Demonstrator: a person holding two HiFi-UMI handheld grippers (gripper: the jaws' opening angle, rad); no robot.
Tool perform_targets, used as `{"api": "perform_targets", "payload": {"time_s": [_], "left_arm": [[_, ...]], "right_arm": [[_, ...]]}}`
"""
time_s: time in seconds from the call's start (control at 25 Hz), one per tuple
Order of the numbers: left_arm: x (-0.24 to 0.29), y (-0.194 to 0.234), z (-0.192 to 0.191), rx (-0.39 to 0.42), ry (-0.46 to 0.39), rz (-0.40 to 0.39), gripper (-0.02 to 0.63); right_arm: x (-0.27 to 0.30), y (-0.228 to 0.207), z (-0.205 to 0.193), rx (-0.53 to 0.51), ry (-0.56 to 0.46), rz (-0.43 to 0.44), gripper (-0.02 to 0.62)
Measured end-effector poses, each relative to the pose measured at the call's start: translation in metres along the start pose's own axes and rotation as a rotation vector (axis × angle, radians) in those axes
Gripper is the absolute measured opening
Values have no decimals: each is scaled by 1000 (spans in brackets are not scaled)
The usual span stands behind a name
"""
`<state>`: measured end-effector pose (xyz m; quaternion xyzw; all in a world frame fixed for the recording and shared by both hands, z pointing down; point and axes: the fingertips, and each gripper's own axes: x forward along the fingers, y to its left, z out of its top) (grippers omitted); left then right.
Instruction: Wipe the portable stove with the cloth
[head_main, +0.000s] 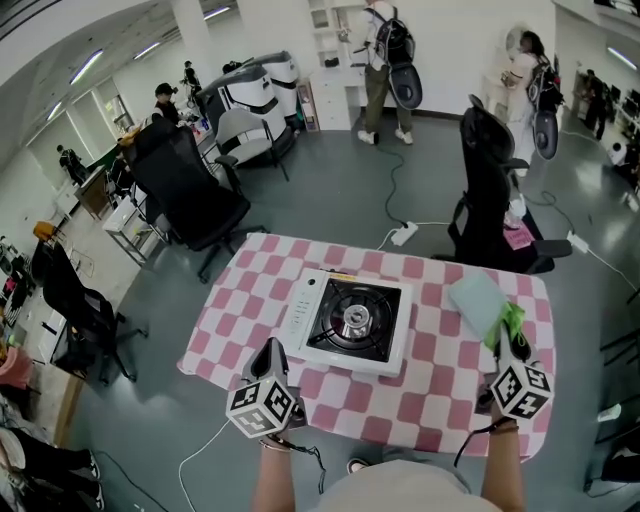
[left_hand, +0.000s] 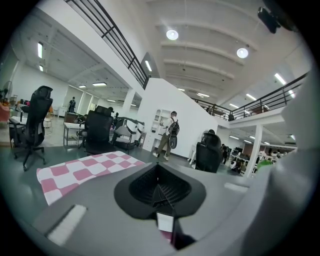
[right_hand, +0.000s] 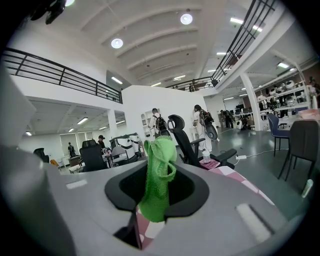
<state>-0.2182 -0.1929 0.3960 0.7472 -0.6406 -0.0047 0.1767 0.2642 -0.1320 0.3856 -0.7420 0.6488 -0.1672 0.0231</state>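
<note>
right hand-held gripper (head_main: 512, 342) hovers at the desk's (head_main: 430, 400) right edge in the head view, well right of the portable stove (head_main: 350, 320). the left hand-held gripper (head_main: 272, 352) sits just beside the stove's near edge.

left gripper view: jaws together, nothing between them.

right gripper view: jaws pinched on the green cloth (right_hand: 158, 175), bunched upright. to wipe well, i'd lay it flat on the stove, away from the burner.

Black-and-white cubes (head_main: 264, 407) (head_main: 521, 390) top left gripper (head_main: 271, 345) and right gripper (head_main: 516, 342).
</note>
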Motion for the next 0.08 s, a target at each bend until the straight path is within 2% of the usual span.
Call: {"api": "perform_targets", "payload": {"time_s": [0.08], "left_arm": [[0,2,-2,-1,2,5,0]], "right_arm": [[2,-1,-1,6,1,0,95]]}}
